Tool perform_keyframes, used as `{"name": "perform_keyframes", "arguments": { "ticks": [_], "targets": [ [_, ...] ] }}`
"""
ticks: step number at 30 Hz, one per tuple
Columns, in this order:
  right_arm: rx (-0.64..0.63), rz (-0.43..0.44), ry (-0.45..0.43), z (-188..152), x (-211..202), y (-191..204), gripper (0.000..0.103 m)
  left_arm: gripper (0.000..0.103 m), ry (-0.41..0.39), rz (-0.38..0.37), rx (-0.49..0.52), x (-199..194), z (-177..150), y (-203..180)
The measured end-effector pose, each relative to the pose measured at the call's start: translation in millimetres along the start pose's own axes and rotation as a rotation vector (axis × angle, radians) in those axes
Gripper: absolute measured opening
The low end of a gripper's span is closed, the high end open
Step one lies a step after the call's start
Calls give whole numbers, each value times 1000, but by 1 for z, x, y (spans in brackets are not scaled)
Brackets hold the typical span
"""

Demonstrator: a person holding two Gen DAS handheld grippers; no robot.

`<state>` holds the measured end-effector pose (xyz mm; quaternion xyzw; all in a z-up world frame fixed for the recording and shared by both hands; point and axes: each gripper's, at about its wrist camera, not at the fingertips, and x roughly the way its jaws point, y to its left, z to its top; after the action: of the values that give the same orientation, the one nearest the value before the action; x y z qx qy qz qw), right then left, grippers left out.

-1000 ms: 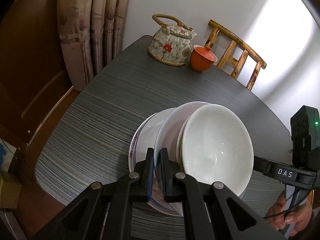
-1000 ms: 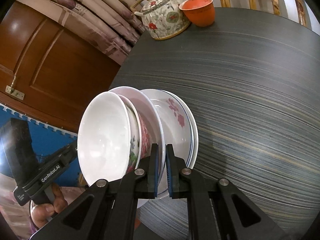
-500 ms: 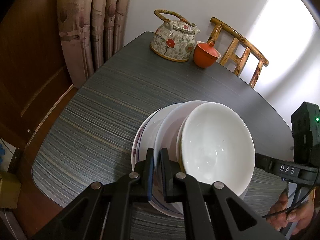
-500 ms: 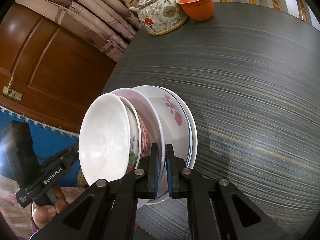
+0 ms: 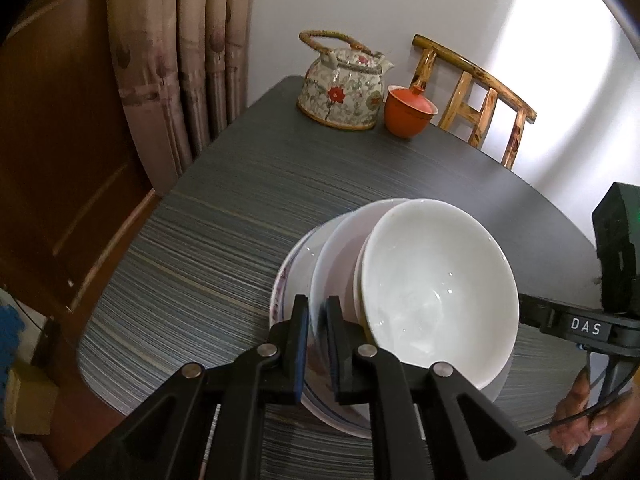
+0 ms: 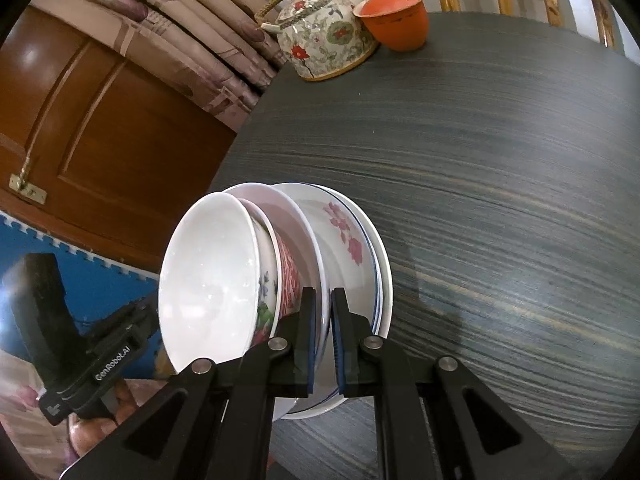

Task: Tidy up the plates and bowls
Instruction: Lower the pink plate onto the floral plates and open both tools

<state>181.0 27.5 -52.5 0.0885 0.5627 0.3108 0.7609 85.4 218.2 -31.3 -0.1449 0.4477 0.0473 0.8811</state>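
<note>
A stack of dishes is held between both grippers above the dark striped table (image 5: 248,200). A plain white bowl (image 5: 436,292) lies on top, nested in patterned bowls (image 6: 286,276), over floral plates (image 6: 344,240). My left gripper (image 5: 318,344) is shut on the stack's rim on one side. My right gripper (image 6: 323,344) is shut on the rim on the opposite side. In the left wrist view the right gripper's body (image 5: 584,326) shows behind the stack. In the right wrist view the left gripper's body (image 6: 100,364) shows at lower left.
A floral teapot (image 5: 344,92) and an orange lidded cup (image 5: 408,110) stand at the table's far edge. A wooden chair (image 5: 480,100) stands behind them. Curtains (image 5: 192,60) and a brown wooden door (image 6: 100,120) are on the left, past the table edge.
The held stack has moved a little toward the teapot end of the table. Both grips are unchanged.
</note>
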Motion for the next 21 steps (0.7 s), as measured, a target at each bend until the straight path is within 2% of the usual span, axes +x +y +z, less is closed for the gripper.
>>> {"name": "perform_keyframes", "arguments": {
  "ticks": [2,4,8,9,13,17,21],
  "targets": [
    [-9,-11,-6,-1,-1,2,11,9,-24,31,28,-6,1,-4],
    [-8,-26,-26,-4,-5,2,16,9,-29,42,39,-10,2,-5],
    [6,-32,-70,-6,-15,-3,33,9,-43,49,45,-22,0,-8],
    [6,-41,-81,-7,-19,-3,34,9,-49,52,47,-25,-1,-9],
    [-44,-82,-131,-12,-35,7,36,17,-73,56,58,-42,-7,-16],
    [-98,-99,-209,-26,-56,25,39,20,-103,86,90,-57,-17,-29],
    [-170,-152,-320,-50,-77,49,52,28,-136,115,122,-69,-32,-42]
  ]
}}
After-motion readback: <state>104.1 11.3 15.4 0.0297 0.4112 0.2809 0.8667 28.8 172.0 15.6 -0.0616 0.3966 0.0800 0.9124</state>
